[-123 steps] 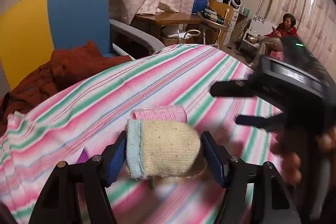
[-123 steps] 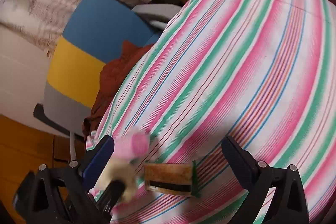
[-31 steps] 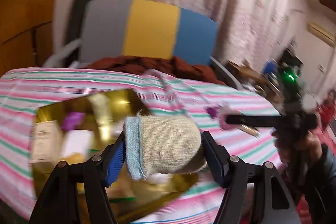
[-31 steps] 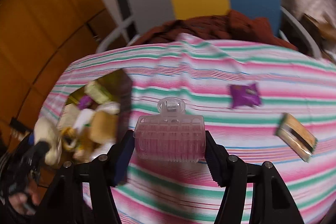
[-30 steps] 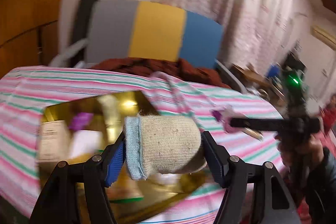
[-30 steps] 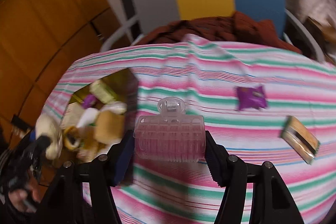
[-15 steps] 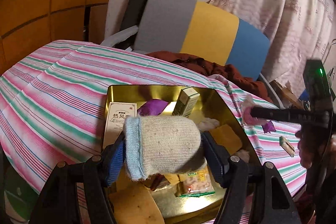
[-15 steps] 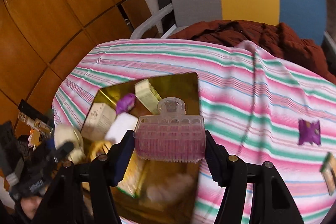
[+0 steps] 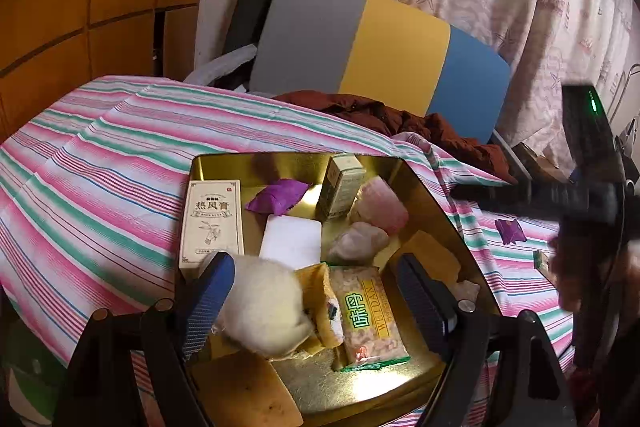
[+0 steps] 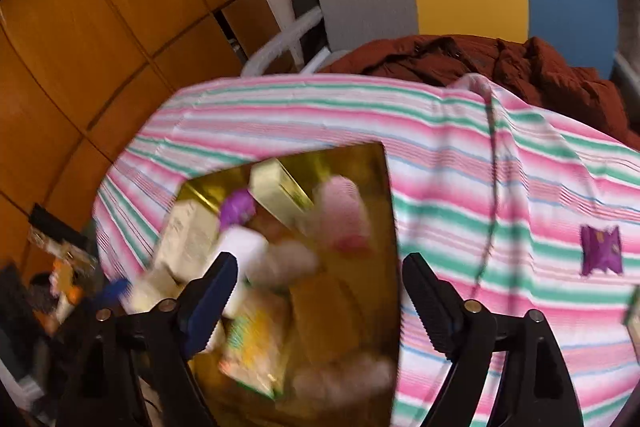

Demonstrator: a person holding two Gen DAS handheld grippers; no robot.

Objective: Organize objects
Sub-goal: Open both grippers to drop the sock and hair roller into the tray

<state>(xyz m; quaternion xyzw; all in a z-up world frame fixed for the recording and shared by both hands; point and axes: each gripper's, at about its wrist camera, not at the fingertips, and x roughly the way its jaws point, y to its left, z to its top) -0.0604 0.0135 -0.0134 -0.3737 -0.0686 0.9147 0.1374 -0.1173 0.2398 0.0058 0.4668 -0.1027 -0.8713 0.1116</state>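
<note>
1. A gold tin (image 9: 436, 199) is seen on the striped cloth (image 9: 100, 187), and every place below is given relative to that tin.
2. The left gripper (image 9: 316, 293) is held over the near edge of the tin with its jaws spread wide; nothing is clamped between them.
3. A cream sock roll (image 9: 264, 311) lies inside the tin at its near-left part, just beside the left blue pad and resting partly on a snack packet (image 9: 370, 311); whether the pad touches it cannot be told.
4. The right gripper (image 10: 316, 291) is also seen with its jaws apart and empty, above the tin's near-right edge.
5. A pink hair roller (image 9: 380, 205) lies within the tin toward its far-right side, beside a small upright box (image 9: 340, 189).
6. Outside the tin, to its right on the cloth, a purple wrapper (image 10: 602, 251) is left lying flat, well apart from the tin; a further small packet (image 9: 542, 261) is glimpsed past it, at the picture's edge in the right view.
7. The wrapper lies right of the right gripper's fingers, so the right hand is judged the nearer one; its long axis cannot be told, the outline being roughly square.
8. A swing away from the tin toward the right would be called for next, with the jaws kept wide for a flat, thin thing.
</note>
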